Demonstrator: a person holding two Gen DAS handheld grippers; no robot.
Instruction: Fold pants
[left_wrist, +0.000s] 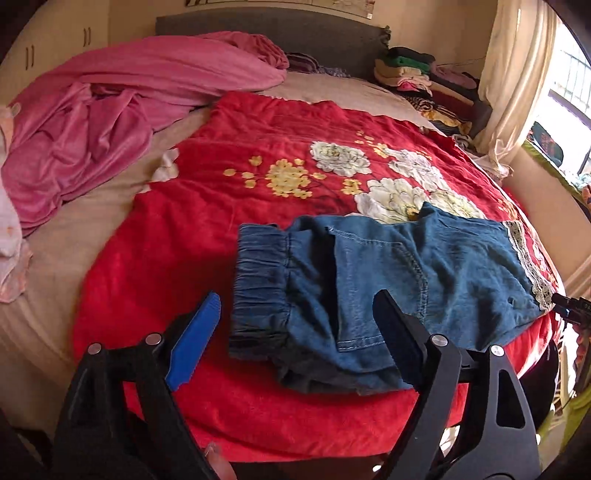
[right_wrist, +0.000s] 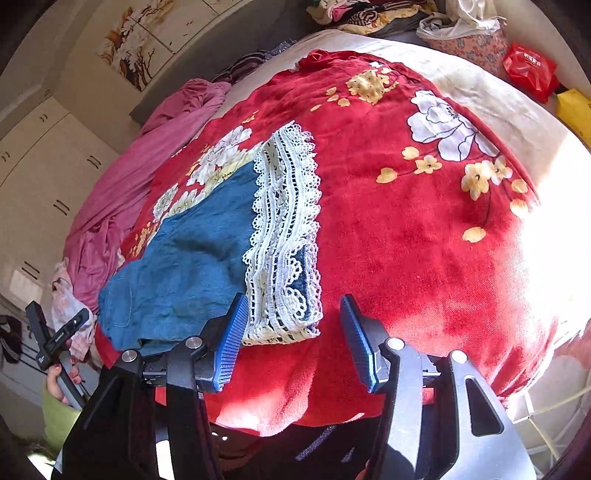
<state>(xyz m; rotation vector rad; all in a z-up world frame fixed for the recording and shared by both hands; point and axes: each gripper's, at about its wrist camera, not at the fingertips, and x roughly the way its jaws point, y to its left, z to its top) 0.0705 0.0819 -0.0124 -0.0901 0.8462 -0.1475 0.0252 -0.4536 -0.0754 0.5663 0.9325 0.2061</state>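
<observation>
Blue denim pants (left_wrist: 388, 295) with an elastic waistband (left_wrist: 258, 280) and white lace hems (left_wrist: 528, 266) lie folded flat on a red flowered blanket (left_wrist: 207, 206). My left gripper (left_wrist: 295, 332) is open and empty, hovering at the waistband end, its fingers on either side of the near corner. In the right wrist view the pants (right_wrist: 192, 266) lie left of centre with the lace hem (right_wrist: 284, 240) just ahead. My right gripper (right_wrist: 295, 339) is open and empty, close above the lace hem's near corner. The left gripper (right_wrist: 55, 339) shows at the far left.
The blanket (right_wrist: 406, 240) covers a bed. A crumpled pink sheet (left_wrist: 110, 122) lies at the far left. Stacked folded clothes (left_wrist: 424, 81) sit by the headboard. A curtain (left_wrist: 517, 74) and window are on the right. Wardrobe doors (right_wrist: 48, 184) stand beyond the bed.
</observation>
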